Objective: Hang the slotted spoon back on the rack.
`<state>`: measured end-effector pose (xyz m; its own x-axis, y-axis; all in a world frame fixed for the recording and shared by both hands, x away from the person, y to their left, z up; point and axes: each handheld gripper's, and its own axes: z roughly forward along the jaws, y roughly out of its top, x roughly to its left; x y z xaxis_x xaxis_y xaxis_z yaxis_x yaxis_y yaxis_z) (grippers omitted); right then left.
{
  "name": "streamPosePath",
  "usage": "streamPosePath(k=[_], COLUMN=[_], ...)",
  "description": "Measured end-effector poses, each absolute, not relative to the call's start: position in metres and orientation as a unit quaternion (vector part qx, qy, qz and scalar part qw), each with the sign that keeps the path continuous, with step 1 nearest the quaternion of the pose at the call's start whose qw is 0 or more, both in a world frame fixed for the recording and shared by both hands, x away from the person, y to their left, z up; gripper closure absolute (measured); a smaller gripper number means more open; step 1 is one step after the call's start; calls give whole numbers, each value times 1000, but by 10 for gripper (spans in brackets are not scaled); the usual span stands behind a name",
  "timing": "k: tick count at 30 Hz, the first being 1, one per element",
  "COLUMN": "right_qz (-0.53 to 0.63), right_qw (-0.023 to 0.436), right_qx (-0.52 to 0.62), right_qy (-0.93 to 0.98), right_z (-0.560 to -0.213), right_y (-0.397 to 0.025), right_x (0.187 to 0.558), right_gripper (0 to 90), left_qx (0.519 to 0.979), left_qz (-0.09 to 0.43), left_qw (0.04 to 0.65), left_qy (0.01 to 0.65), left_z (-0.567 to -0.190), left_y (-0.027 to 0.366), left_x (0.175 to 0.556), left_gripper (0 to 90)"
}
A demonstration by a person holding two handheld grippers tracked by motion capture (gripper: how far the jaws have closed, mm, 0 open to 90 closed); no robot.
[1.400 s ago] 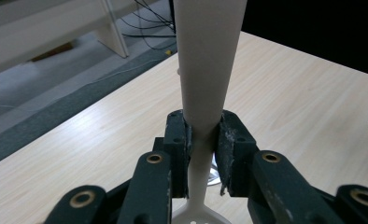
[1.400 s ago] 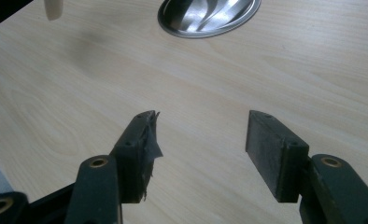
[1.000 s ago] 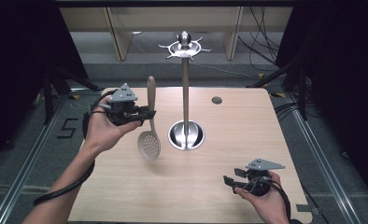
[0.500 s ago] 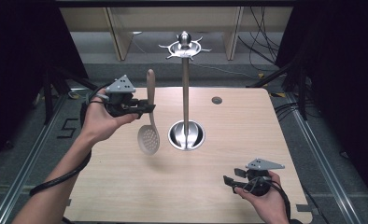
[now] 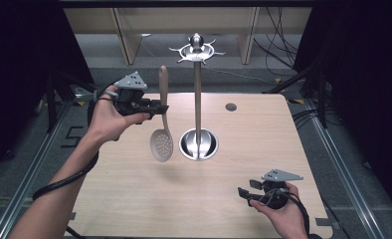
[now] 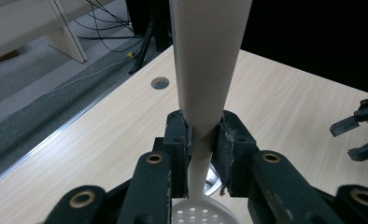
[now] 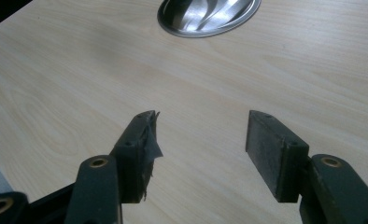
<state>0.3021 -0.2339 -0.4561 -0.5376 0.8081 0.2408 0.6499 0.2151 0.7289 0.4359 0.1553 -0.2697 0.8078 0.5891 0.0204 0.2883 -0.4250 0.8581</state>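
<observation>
We see the left gripper clamped on the handle of a beige slotted spoon, lifted above the left half of the wooden worktop. The spoon hangs near upright, perforated bowl down and clear of the wood, handle tip up. In the left gripper view both pads squeeze the spoon at its narrow neck, the bowl holes just below the jaws.

Just right of the spoon we note a metal rack stand: round shiny base on the worktop, tall pole, hooked crown on top. Spoon and pole are apart.

The right gripper sits low near the front right corner, held in a hand, jaws spread wide with nothing between; the right gripper view shows bare wood between its pads.

A small round hole sits at the worktop's far side.
</observation>
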Motion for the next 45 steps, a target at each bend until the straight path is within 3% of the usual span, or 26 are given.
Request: streamPosePath(k=[45], right_qz=[410], right_qw=[109], right_qx=[458], right_qy=[781], right_z=[-456], right_y=[-236], right_x=[304], right_gripper=[438], left_qx=[839], left_qz=[153], left_qw=[456], left_qy=[254], left_z=[-258], left_y=[145], left_x=[451], left_gripper=[748])
